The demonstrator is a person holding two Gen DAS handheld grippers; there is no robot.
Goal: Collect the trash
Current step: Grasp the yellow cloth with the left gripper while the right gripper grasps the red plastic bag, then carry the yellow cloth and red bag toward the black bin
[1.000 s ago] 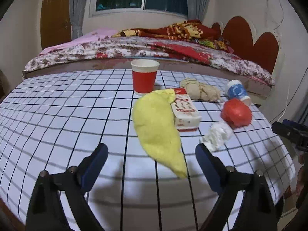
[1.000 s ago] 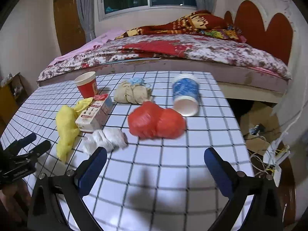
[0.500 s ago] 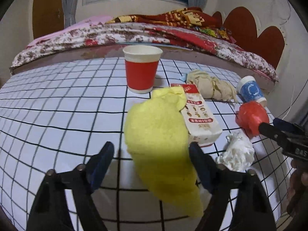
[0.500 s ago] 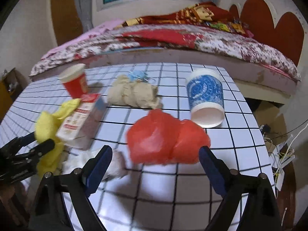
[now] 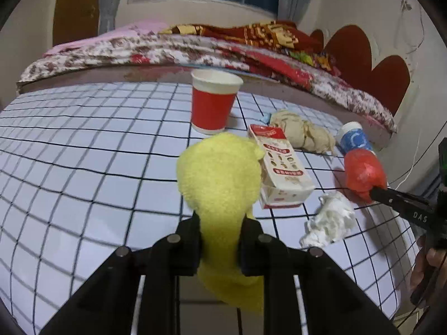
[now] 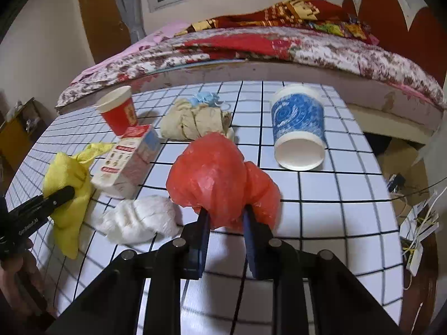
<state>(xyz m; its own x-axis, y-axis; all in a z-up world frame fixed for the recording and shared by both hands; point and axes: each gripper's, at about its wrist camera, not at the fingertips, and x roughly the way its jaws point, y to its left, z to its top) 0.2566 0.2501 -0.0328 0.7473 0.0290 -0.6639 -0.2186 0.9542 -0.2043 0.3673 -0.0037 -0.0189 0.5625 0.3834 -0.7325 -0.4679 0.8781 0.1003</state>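
My left gripper (image 5: 220, 229) is shut on a yellow cloth (image 5: 218, 173), pinched between its jaws on the checked table; the cloth also shows in the right wrist view (image 6: 69, 184). My right gripper (image 6: 225, 220) is shut on a crumpled red plastic bag (image 6: 218, 176), which also shows in the left wrist view (image 5: 363, 173). Between them lie a white tissue wad (image 6: 139, 219) and a red-and-white carton (image 5: 279, 167) on its side.
A red paper cup (image 5: 213, 102) stands upright behind the carton. A beige crumpled rag (image 6: 195, 120) with a blue mask lies near it. A blue paper cup (image 6: 299, 131) lies on its side at the right. A bed (image 5: 195, 47) runs behind the table (image 5: 69, 153).
Both grippers moved forward and closed: the left onto the yellow cloth, the right onto the red bag. Both were open and short of these items before.
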